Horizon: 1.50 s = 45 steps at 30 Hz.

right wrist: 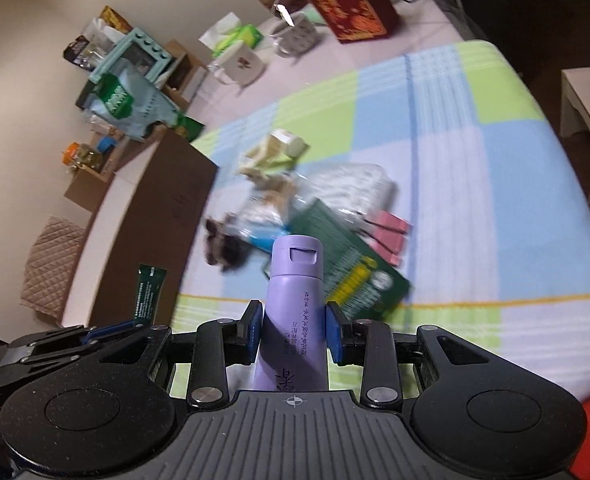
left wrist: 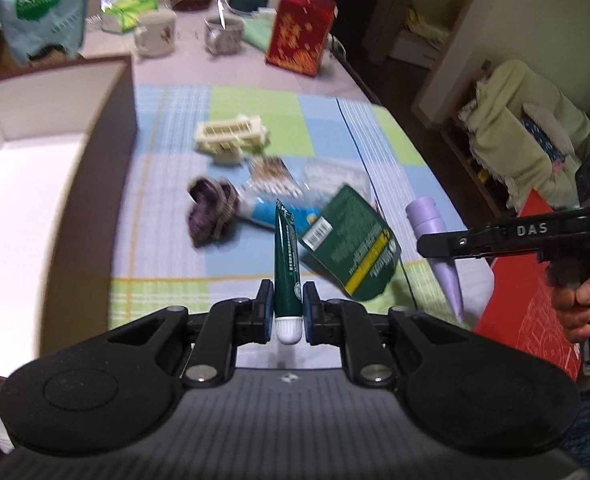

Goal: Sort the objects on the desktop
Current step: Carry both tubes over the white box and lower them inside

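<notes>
My left gripper (left wrist: pixel 288 304) is shut on a slim dark green tube (left wrist: pixel 286 264) with a white cap, held above the checked cloth. My right gripper (right wrist: pixel 293 330) is shut on a lilac tube (right wrist: pixel 293 312), cap pointing away. In the left wrist view the lilac tube (left wrist: pixel 439 240) hangs from the right gripper (left wrist: pixel 447 246) at the right. On the cloth lie a green packet (left wrist: pixel 349 240), a blue-white tube (left wrist: pixel 271 210), a purple hair tie (left wrist: pixel 211 212), a cream comb-like piece (left wrist: pixel 233 136) and a clear blister pack (left wrist: pixel 331 176). The open brown box (left wrist: pixel 107 128) with a white inside stands at the left.
Two mugs (left wrist: pixel 157 34), a tissue pack (left wrist: pixel 129 10), a jar and a red gift box (left wrist: pixel 301 32) stand at the table's far end. A red box (left wrist: pixel 531 280) sits at the near right corner. A pink item (right wrist: pixel 391 232) lies beside the green packet. A person's hand (left wrist: pixel 579 300) holds the right gripper.
</notes>
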{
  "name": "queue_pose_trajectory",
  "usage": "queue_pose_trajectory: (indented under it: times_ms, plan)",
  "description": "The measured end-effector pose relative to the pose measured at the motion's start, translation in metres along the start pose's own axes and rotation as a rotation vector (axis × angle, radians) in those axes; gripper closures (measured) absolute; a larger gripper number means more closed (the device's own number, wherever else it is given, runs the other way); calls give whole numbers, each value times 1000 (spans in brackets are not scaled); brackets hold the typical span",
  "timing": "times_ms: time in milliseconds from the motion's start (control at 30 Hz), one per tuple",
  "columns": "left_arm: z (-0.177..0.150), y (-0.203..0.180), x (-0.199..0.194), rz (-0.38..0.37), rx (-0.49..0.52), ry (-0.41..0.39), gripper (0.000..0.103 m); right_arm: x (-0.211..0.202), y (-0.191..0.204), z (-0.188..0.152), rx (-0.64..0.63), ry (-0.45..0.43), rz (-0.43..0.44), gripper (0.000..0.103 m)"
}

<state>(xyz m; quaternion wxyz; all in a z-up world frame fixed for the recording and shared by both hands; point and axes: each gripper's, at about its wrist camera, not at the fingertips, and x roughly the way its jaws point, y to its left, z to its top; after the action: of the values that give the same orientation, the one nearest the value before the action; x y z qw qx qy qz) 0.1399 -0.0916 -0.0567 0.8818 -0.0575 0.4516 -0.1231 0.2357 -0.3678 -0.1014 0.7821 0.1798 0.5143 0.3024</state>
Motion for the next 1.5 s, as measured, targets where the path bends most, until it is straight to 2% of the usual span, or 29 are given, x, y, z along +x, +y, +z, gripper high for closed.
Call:
queue_pose_trajectory:
  times_ms: [167,300,500,700,800,967,1267,1500]
  plan:
    - [11,30,-36,5,7,-68,92,16,40,7,-7,-32,51,71]
    - [17,74,-67,18,22,-100,92,37,90,7,1,-69,110,71]
    - [18,159,-108,51,35,-115,92,74,183,0,0,-122,188,71]
    - [12,228,-116,49,35,-83,91,126,259,-9,-32,-121,206,71]
    - [7,249,-113,36,30,-49,91,151,279,-13,-38,-107,167,71]
    - [1,273,-96,22,27,-10,91,187,293,-21,-75,-91,38,71]
    - [-4,291,-65,30,66,89,91,232,320,-38,-282,-30,-221,71]
    - [2,298,-45,36,145,174,91,256,317,-39,-352,52,-322,71]
